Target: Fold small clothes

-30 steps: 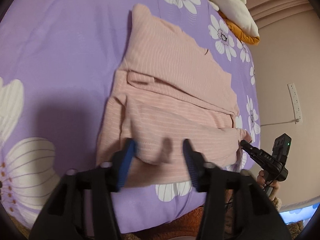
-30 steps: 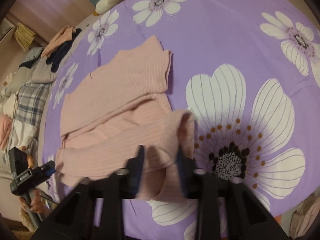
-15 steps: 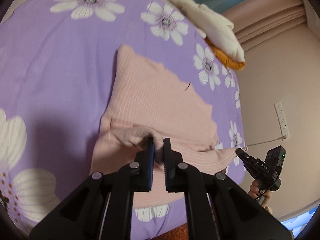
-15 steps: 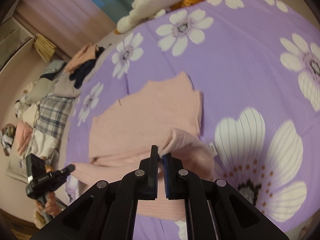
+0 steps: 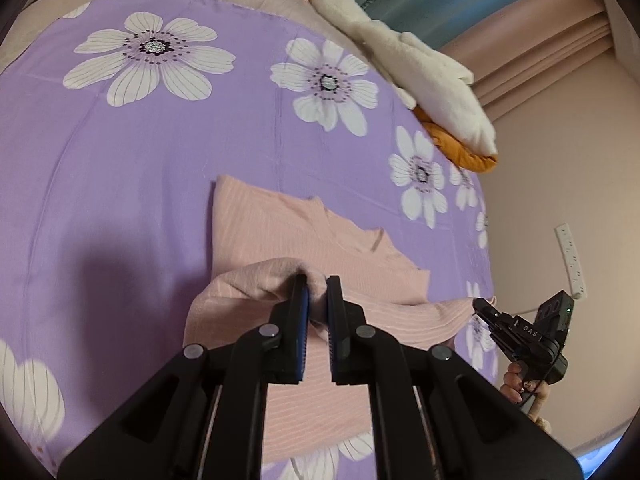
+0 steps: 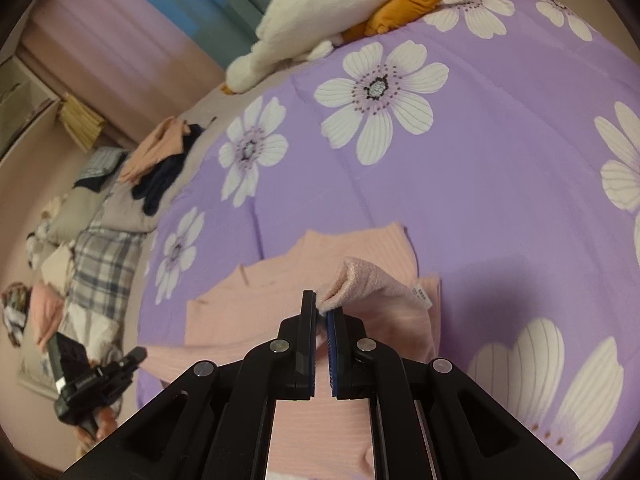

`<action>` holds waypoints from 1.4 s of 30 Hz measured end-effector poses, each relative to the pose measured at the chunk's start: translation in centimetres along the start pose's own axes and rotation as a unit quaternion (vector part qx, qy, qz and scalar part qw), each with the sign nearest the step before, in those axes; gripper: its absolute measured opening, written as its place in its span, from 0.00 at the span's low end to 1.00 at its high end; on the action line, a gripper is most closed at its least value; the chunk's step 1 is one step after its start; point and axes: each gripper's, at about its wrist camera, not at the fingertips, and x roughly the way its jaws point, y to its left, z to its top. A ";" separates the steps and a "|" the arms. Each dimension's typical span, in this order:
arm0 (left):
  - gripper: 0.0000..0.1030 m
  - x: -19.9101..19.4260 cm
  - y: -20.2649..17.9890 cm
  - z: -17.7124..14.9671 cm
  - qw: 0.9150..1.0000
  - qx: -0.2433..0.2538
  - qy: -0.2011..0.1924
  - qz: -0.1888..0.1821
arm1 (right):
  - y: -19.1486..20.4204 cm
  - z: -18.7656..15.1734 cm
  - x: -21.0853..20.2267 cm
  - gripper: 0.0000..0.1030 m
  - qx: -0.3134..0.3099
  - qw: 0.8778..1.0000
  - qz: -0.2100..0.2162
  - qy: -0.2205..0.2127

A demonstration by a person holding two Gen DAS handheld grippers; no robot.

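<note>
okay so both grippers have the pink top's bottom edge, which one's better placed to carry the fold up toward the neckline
Neither clearly; it likely needs both. The left gripper and right gripper are each shut on a lifted corner of the pink top, at matching height, with the neckline ahead of both.

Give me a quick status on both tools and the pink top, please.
Left tool shut on pink top. Right tool shut on its other near corner, hem lifted off the purple bedspread. Nothing in the way ahead.
</note>
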 end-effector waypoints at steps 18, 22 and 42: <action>0.11 8.1 4.6 3.4 0.997 -0.037 0.050 0.053 | -2.1 2.1 9.0 0.06 -0.001 0.994 -0.097 0.060; 0.12 8.1 5.1 3.7 0.997 -0.049 0.048 0.042 | -2.7 2.2 9.2 0.06 0.012 0.994 -0.091 0.056; 0.52 4.6 5.0 4.4 0.998 -0.022 -0.016 0.062 | -3.9 3.4 5.1 0.45 0.004 0.994 -0.113 -0.007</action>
